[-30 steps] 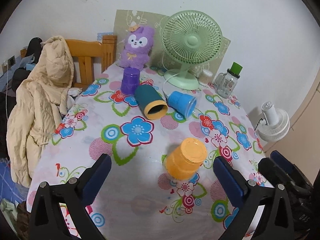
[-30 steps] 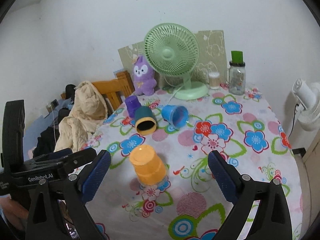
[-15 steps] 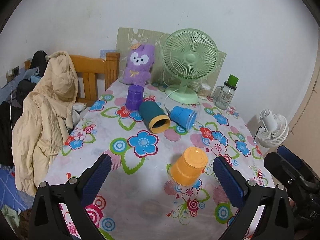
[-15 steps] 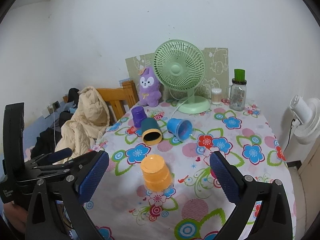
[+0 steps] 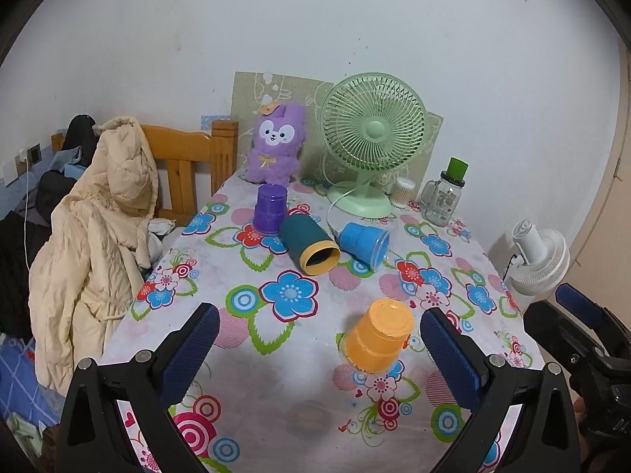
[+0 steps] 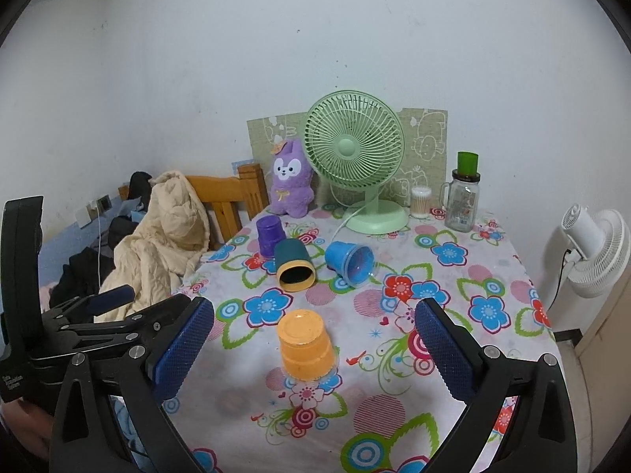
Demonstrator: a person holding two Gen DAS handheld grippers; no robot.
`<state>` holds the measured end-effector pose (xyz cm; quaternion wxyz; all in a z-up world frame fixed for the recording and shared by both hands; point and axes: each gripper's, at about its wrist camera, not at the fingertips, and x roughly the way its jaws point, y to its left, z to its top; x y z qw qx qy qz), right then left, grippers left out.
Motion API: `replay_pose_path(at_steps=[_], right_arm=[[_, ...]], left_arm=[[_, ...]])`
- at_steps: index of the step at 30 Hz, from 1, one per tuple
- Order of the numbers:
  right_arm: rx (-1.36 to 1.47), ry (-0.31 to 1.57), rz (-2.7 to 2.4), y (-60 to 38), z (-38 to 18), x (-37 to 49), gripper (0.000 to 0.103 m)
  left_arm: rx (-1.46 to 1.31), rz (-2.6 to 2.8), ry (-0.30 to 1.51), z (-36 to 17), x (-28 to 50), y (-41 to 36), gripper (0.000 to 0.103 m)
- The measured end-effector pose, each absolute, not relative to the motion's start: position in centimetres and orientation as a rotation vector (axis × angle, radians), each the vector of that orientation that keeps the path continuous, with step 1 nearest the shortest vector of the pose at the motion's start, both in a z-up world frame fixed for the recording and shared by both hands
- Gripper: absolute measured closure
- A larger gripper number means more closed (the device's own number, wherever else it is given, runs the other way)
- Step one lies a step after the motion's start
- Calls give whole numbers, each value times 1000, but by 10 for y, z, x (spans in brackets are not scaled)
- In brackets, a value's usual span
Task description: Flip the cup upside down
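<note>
An orange cup [image 5: 376, 335] stands upside down on the flowered table [image 5: 256, 394], also in the right wrist view [image 6: 305, 345]. A purple cup [image 5: 269, 209] stands upside down farther back [image 6: 270, 235]. A dark teal cup [image 5: 309, 249] and a blue cup [image 5: 364, 244] lie on their sides, mouths toward me [image 6: 294, 264] [image 6: 351, 262]. My left gripper [image 5: 319, 349] is open and empty, short of the orange cup. My right gripper [image 6: 313, 349] is open and empty, above the near table.
A green fan [image 5: 370, 138], a purple plush toy [image 5: 276, 144], a glass jar with green lid [image 5: 447, 193] and a swab pot [image 5: 402, 191] stand at the back. A wooden chair with a beige coat [image 5: 102, 220] is left. A white fan [image 6: 595, 244] is right.
Both grippers have pulled back and risen from the table, so the cups look smaller and farther. No cup has moved.
</note>
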<state>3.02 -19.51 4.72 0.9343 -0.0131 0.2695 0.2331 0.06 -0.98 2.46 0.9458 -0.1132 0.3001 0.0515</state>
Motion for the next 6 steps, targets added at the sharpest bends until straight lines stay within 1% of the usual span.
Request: replay_pose_path(at_steps=[6], right_arm=[[-22,564,482,-193,47,32,0]], left_arm=[[-211,107,602,28,1,-11,0]])
